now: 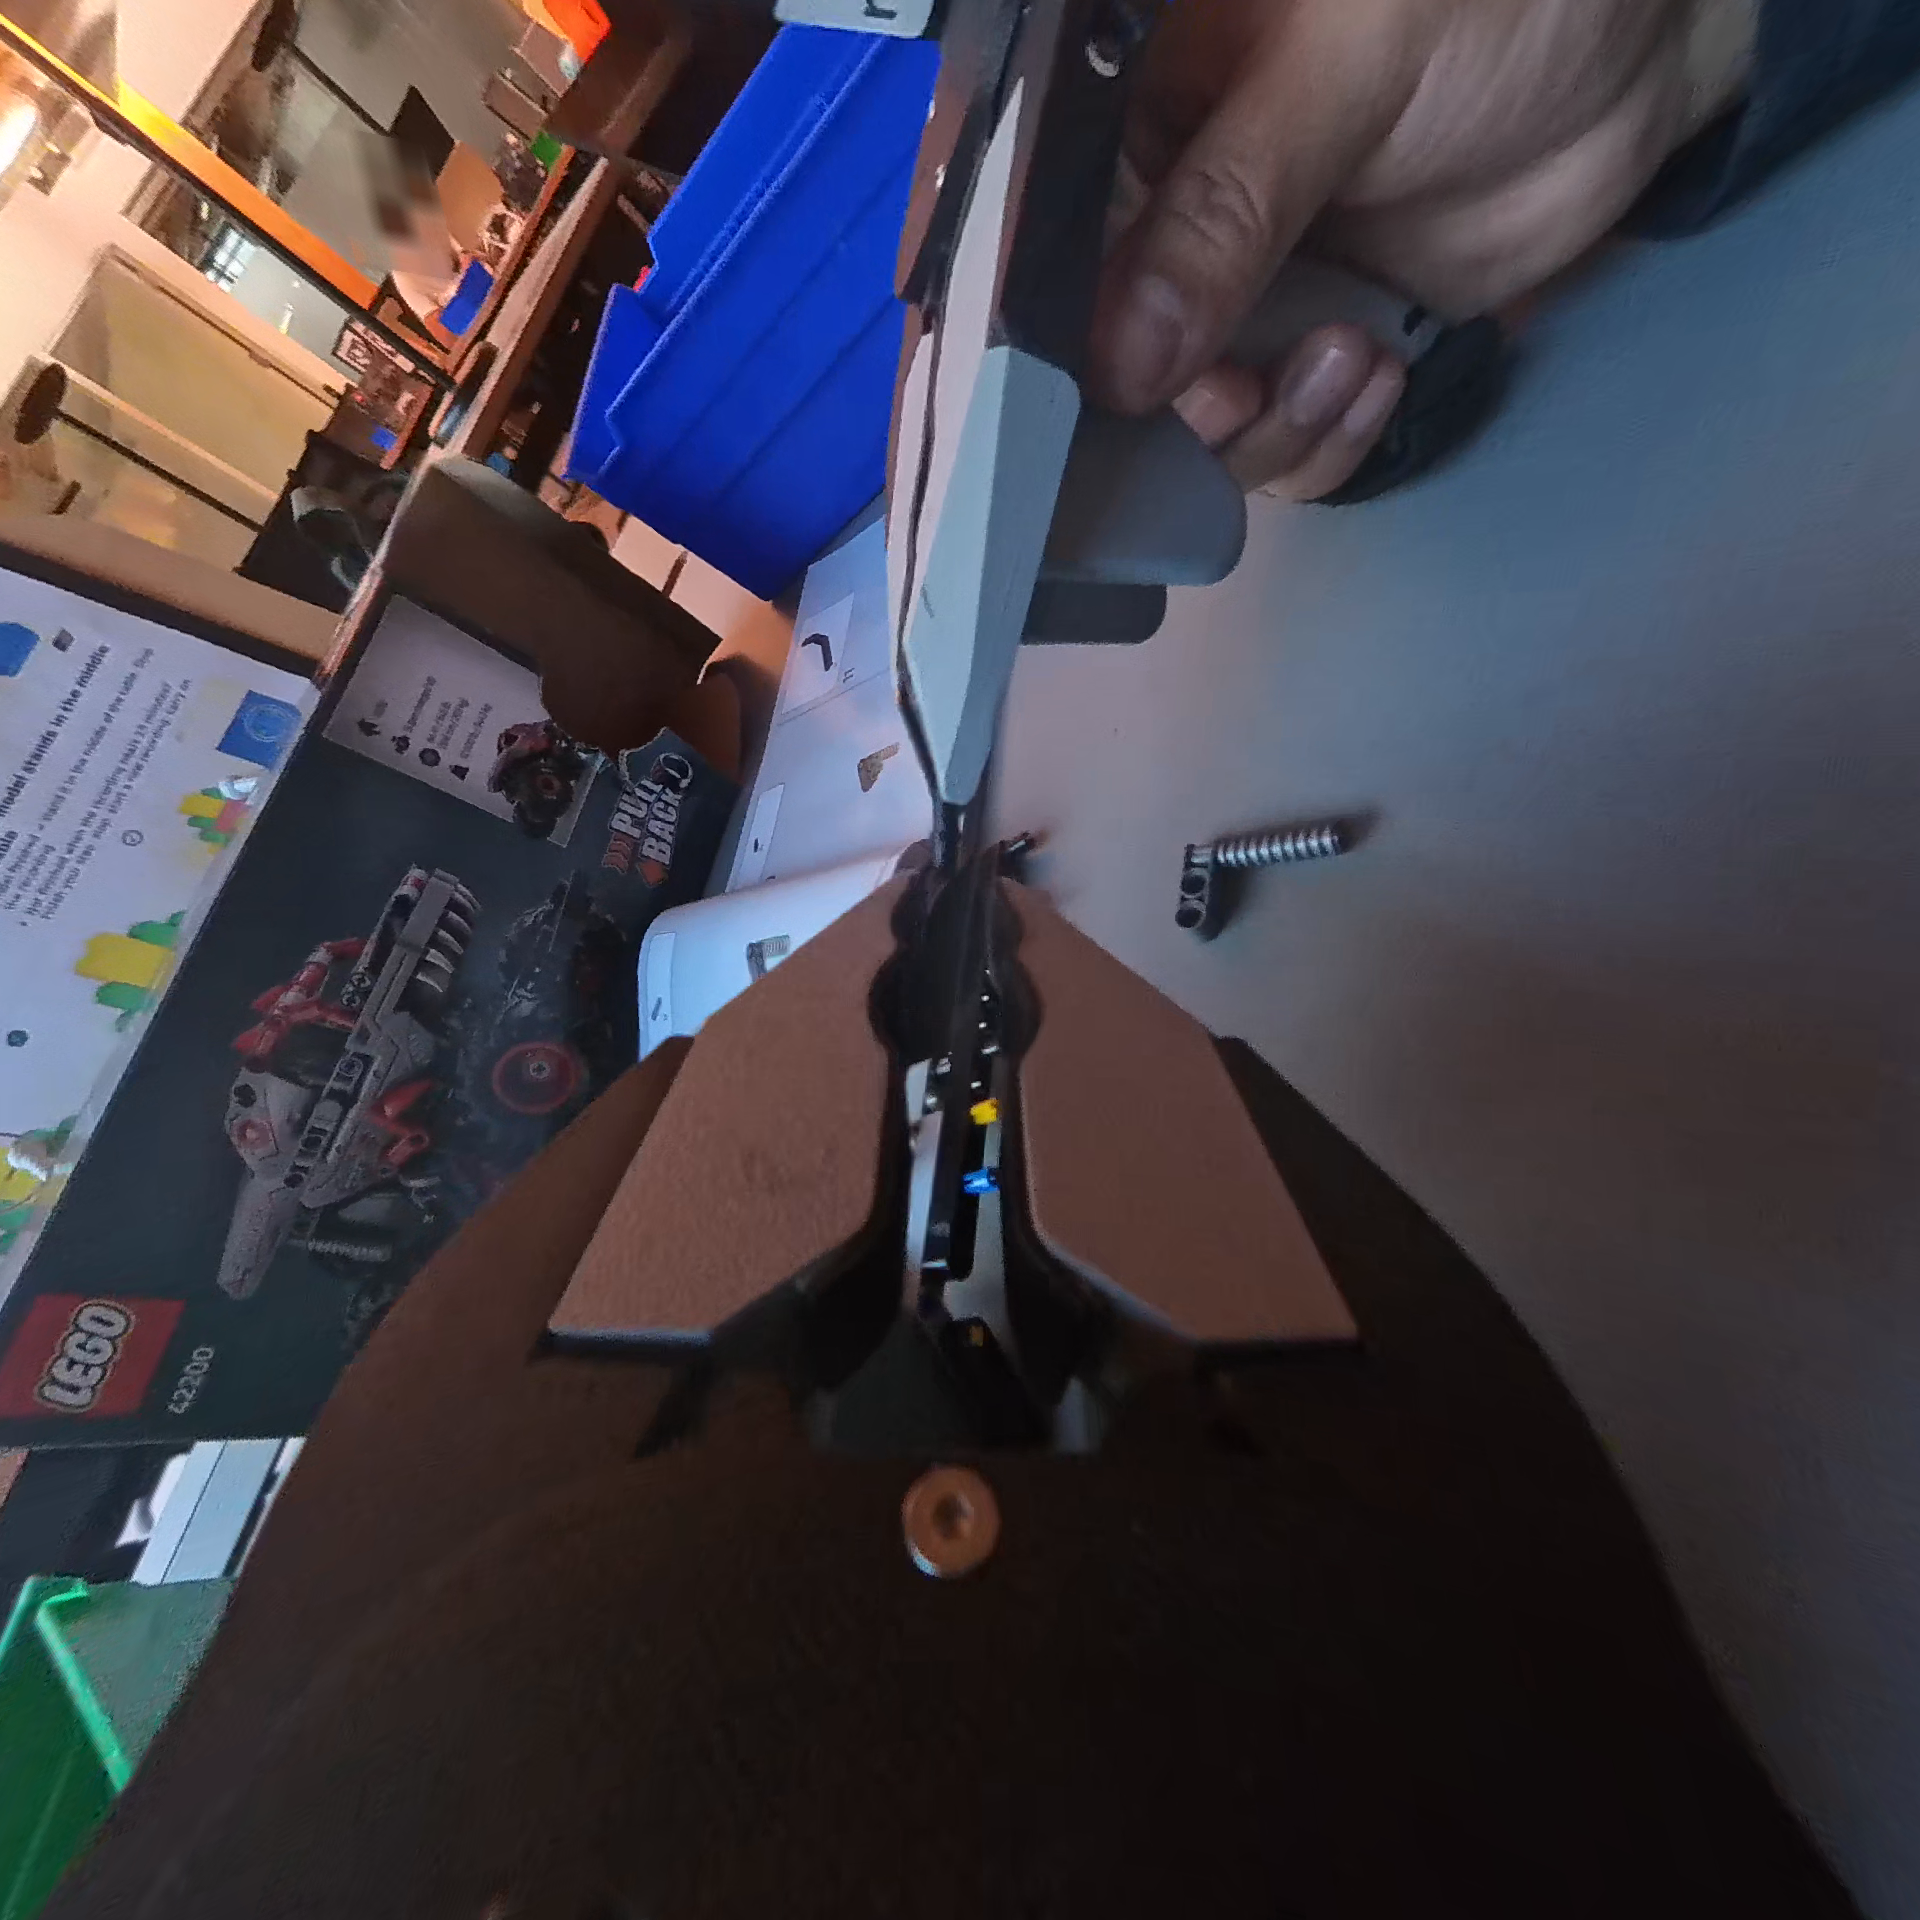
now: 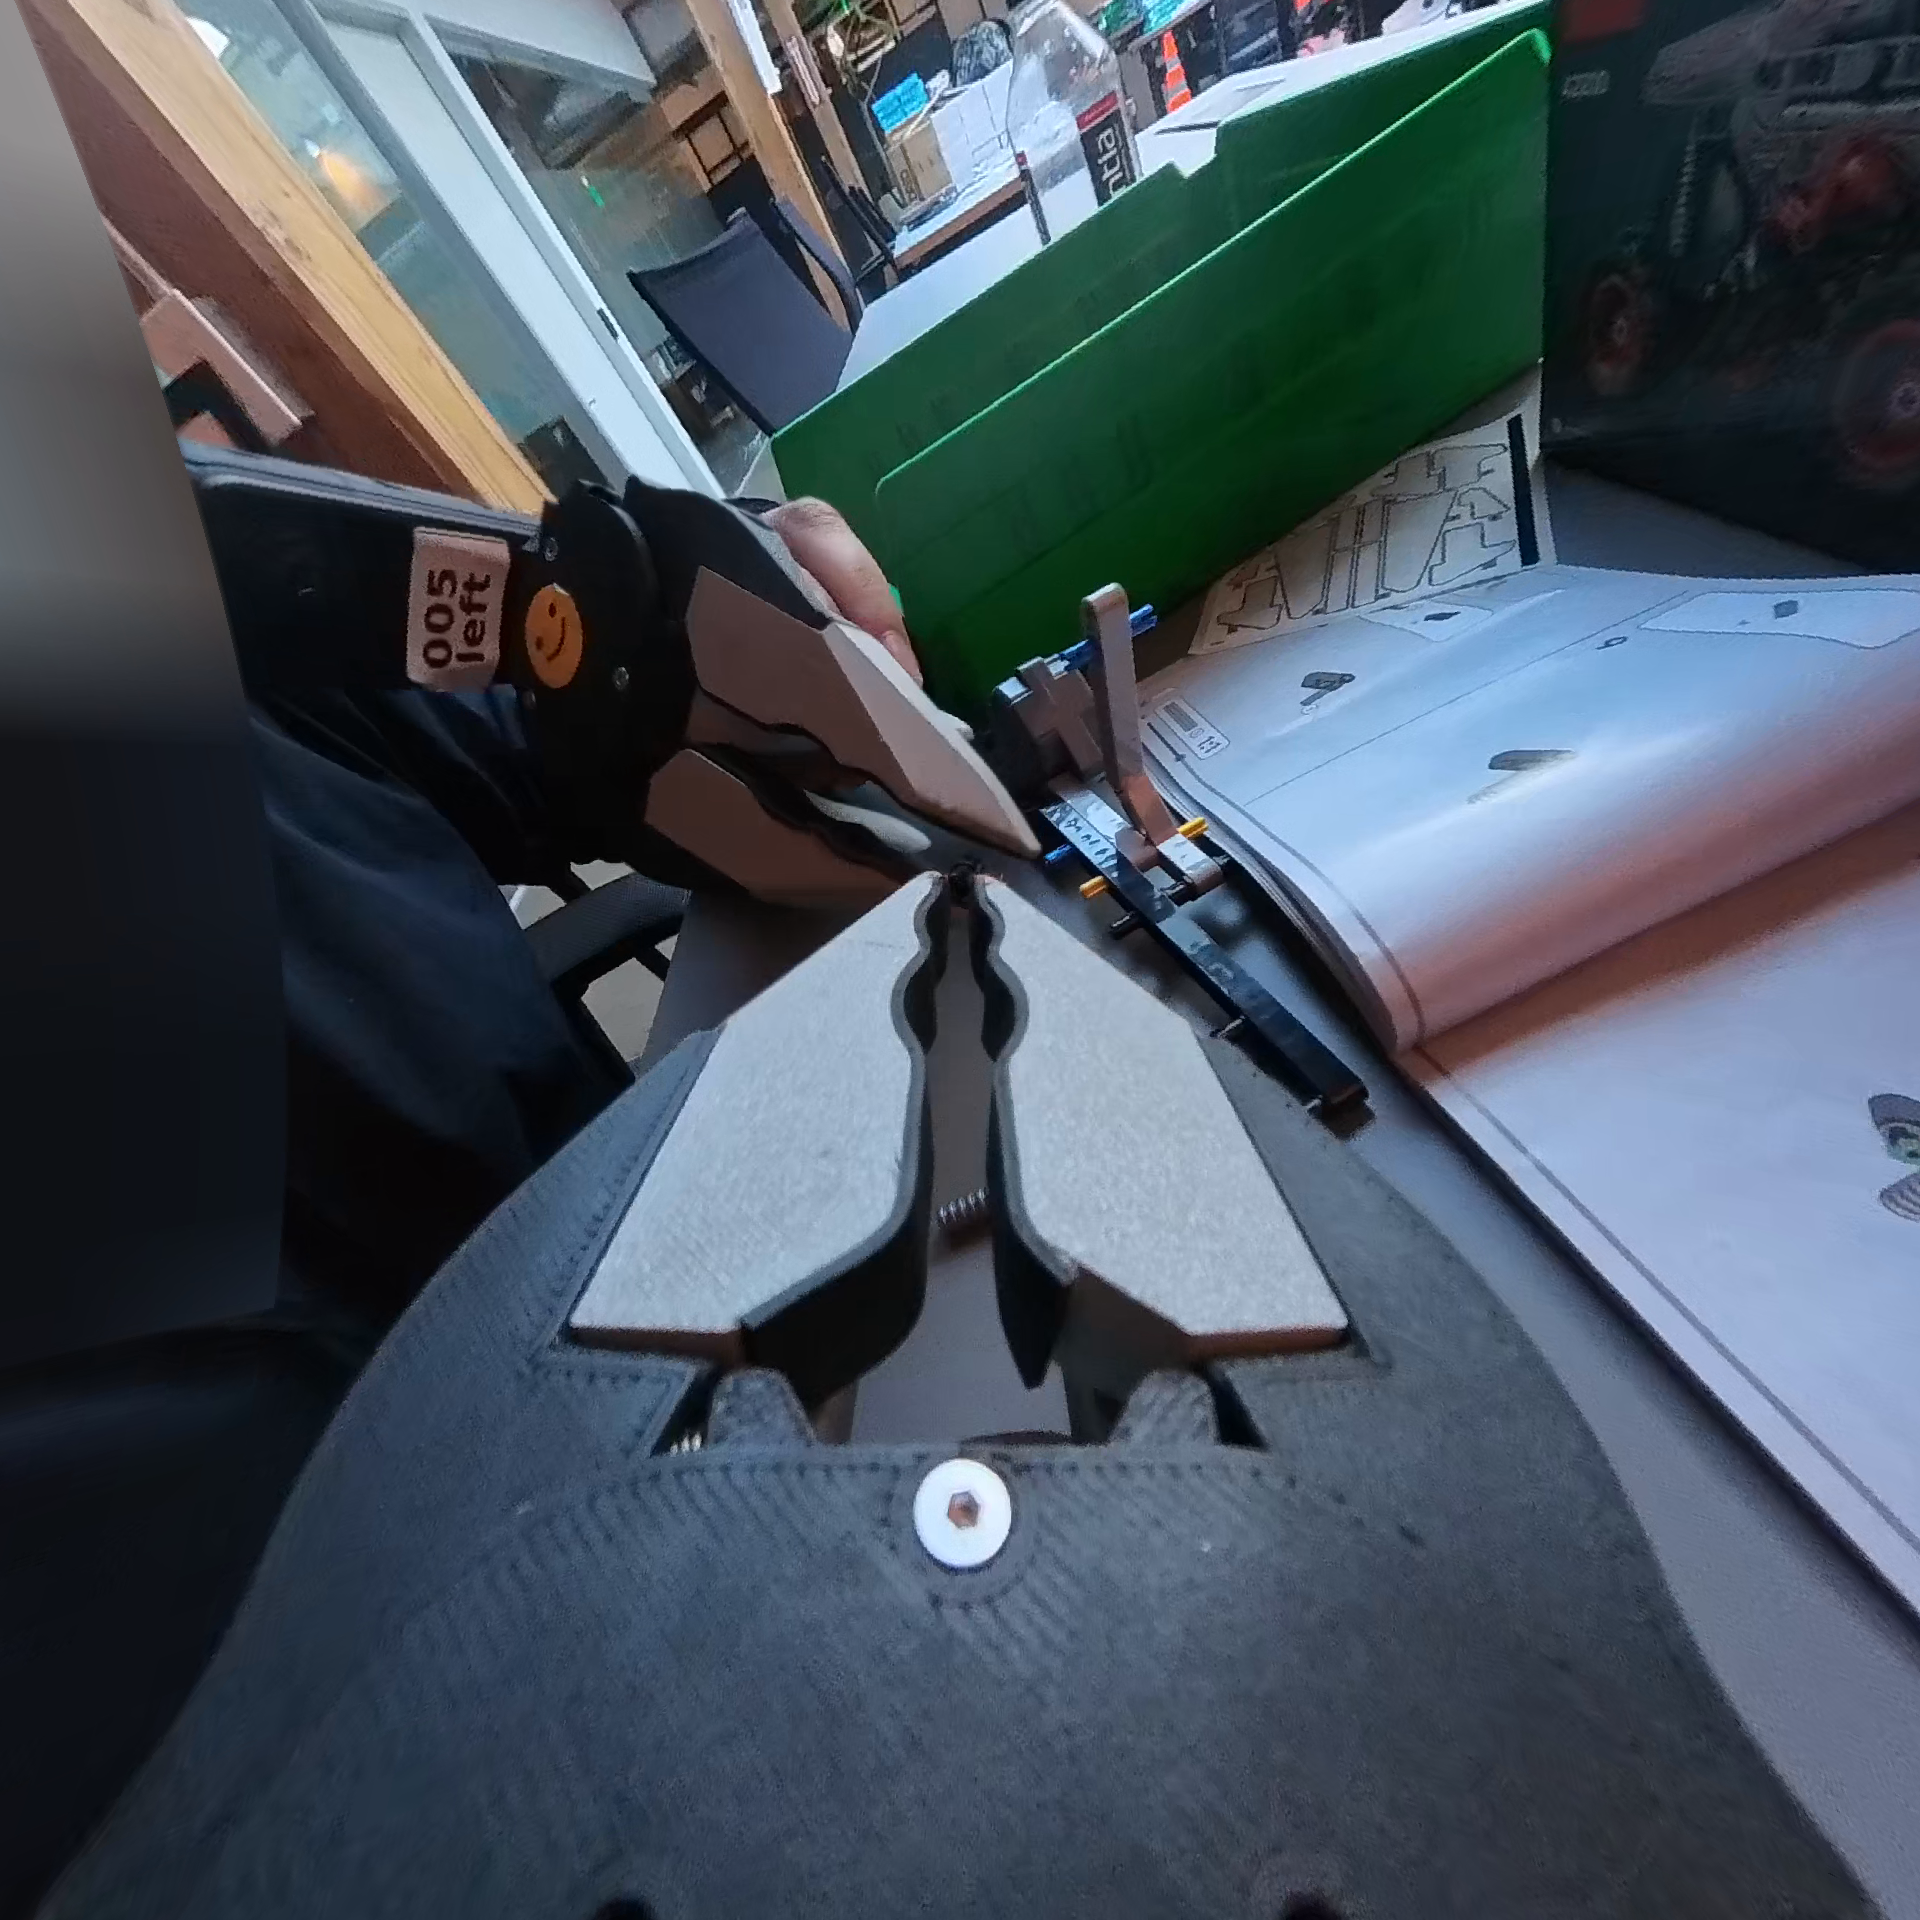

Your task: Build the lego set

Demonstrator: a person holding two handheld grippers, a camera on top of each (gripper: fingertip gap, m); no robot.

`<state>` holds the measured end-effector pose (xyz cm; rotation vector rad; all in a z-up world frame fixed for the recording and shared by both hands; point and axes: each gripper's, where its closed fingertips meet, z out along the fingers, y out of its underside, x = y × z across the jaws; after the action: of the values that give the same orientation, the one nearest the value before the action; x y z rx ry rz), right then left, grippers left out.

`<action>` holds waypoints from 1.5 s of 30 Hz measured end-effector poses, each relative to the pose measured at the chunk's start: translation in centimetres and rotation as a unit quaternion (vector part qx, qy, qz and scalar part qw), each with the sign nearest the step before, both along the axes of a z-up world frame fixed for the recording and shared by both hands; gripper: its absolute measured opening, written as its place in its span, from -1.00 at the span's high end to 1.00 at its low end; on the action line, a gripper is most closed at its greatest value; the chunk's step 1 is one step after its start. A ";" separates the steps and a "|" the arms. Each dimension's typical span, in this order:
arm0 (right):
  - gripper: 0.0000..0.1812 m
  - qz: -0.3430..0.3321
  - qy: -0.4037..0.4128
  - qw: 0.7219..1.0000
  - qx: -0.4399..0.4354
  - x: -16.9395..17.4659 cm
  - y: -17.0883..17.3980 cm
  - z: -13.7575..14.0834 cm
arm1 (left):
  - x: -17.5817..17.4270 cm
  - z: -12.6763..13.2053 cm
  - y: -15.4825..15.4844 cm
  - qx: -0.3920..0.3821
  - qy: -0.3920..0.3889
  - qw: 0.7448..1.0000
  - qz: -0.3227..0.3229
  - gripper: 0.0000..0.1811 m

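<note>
My right gripper (image 2: 966, 883) is shut on a small black pin (image 2: 968, 868) at its very tips. It also reaches in from the top of the left wrist view (image 1: 958, 805). My left gripper (image 1: 951, 868) is rolled on its side with its jaws closed, and I see nothing between them. Its tips meet the right gripper's tips. In the right wrist view the left gripper (image 2: 1023, 840) touches the near end of the lego assembly (image 2: 1174, 883). This is a long black beam with grey uprights and blue and yellow pins, lying on the table. It shows through the left gripper's gap (image 1: 971, 1143).
A spring on a black connector (image 1: 1262, 862) lies on the grey table (image 1: 1558, 935). An open instruction booklet (image 2: 1558, 810) lies beside the assembly. The lego box (image 1: 343, 1039) stands behind it. A green bin (image 2: 1195, 416) and blue bins (image 1: 769, 312) stand at the table's edges. Only a small space, under 4 cm, lies between the two pairs of fingers.
</note>
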<state>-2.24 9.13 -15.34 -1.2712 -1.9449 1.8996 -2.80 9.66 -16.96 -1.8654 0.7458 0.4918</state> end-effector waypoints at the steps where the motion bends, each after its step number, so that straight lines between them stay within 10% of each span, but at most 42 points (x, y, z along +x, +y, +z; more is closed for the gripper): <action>1: 0.99 0.001 -0.001 1.000 0.002 0.0 -0.1 -0.1 | 0.1 -0.1 0.0 -0.003 0.001 1.000 -0.002 0.93; 45: 0.97 -0.027 0.048 0.989 0.139 -0.7 -0.8 -1.3 | -0.1 -1.5 -0.1 -0.053 -0.034 0.998 0.013 0.98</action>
<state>-2.90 8.37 -16.59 -1.1192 -2.0154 1.5661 -2.93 9.57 -18.50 -1.9838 0.7146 0.4100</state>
